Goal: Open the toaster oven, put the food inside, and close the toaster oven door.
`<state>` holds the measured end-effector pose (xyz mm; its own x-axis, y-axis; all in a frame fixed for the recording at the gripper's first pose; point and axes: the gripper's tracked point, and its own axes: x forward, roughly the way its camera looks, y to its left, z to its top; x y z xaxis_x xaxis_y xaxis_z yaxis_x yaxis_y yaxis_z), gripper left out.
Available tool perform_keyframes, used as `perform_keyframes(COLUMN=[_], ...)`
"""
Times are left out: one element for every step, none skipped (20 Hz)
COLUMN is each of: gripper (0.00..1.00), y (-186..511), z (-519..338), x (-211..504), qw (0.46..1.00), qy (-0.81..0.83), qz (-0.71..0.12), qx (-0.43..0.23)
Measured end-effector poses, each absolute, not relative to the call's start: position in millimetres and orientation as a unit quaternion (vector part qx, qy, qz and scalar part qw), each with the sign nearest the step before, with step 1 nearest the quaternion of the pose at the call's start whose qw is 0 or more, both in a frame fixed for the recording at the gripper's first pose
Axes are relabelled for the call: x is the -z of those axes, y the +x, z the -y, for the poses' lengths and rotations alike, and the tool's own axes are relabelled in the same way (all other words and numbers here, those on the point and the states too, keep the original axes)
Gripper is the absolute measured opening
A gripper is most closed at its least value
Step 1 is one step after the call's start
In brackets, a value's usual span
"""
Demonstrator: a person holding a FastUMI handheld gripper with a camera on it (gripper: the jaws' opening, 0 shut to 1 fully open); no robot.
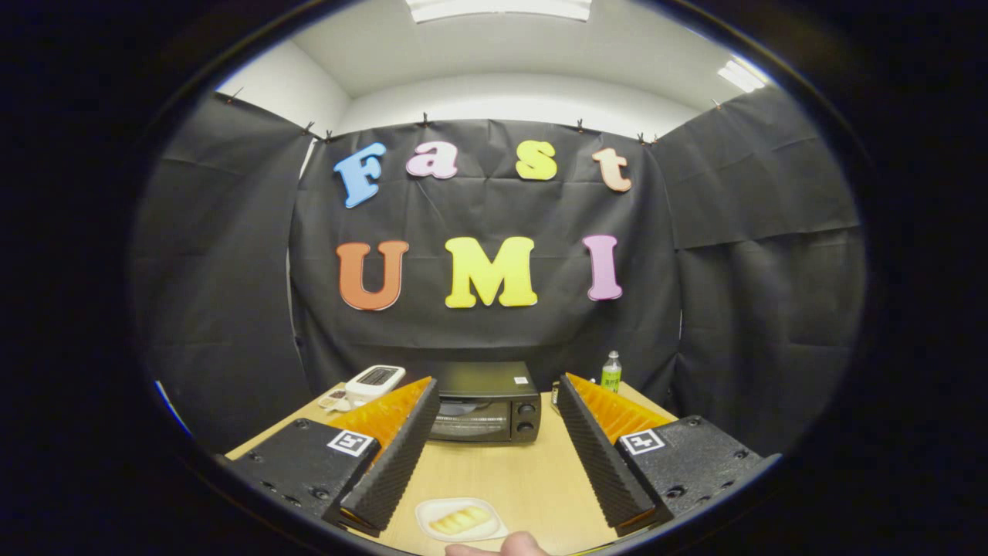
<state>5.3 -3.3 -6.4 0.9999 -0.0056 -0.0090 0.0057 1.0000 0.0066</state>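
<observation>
A black toaster oven [486, 403] stands at the far side of the wooden table [502, 471], its door shut and two knobs on its right side. It lies beyond my fingers, seen through the gap between them. A pale oval plate [460, 519] with a yellowish piece of food [461, 520] rests on the table near me, between my fingers and low in the gap. My gripper [498, 395] is open, held well short of the oven, with nothing between its fingers. A fingertip of a person [515, 545] shows just beside the plate.
A white toaster-like appliance [374, 381] sits left of the oven, with a small dish [333, 399] beside it. A small green-labelled bottle [611, 373] stands to the oven's right, near the table's back corner. Black cloth walls close in the booth.
</observation>
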Motion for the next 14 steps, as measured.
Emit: perform_keyframes(gripper=[1.00,1.00,1.00,1.00,1.00,1.00,1.00,1.00,1.00,1.00,1.00,1.00,1.00,1.00], y=[7,8,10,13,17,20,25,31,36,43,50,57,65,75], z=[3,4,4,5,6,7,8,8,6,3,1,0,-1,-3], x=[7,8,8,8,8,7,6,6,5,5,2,-1,-3,-5], qw=[1.000,1.000,1.000,1.000,1.000,1.000,1.000,1.000,1.000,1.000,1.000,1.000,1.000,0.999], qy=[0.003,0.002,0.001,0.002,0.002,0.000,-0.003,-0.007,-0.010,-0.011,-0.011,-0.012,-0.015,-0.019], qz=[-0.006,-0.007,-0.007,-0.007,-0.005,-0.003,-0.001,-0.001,-0.002,-0.002,0.001,0.005,0.010,0.015], qx=[0.003,0.005,0.006,0.007,0.009,0.013,0.018,0.020,0.020,0.019,0.018,0.019,0.022,0.025])
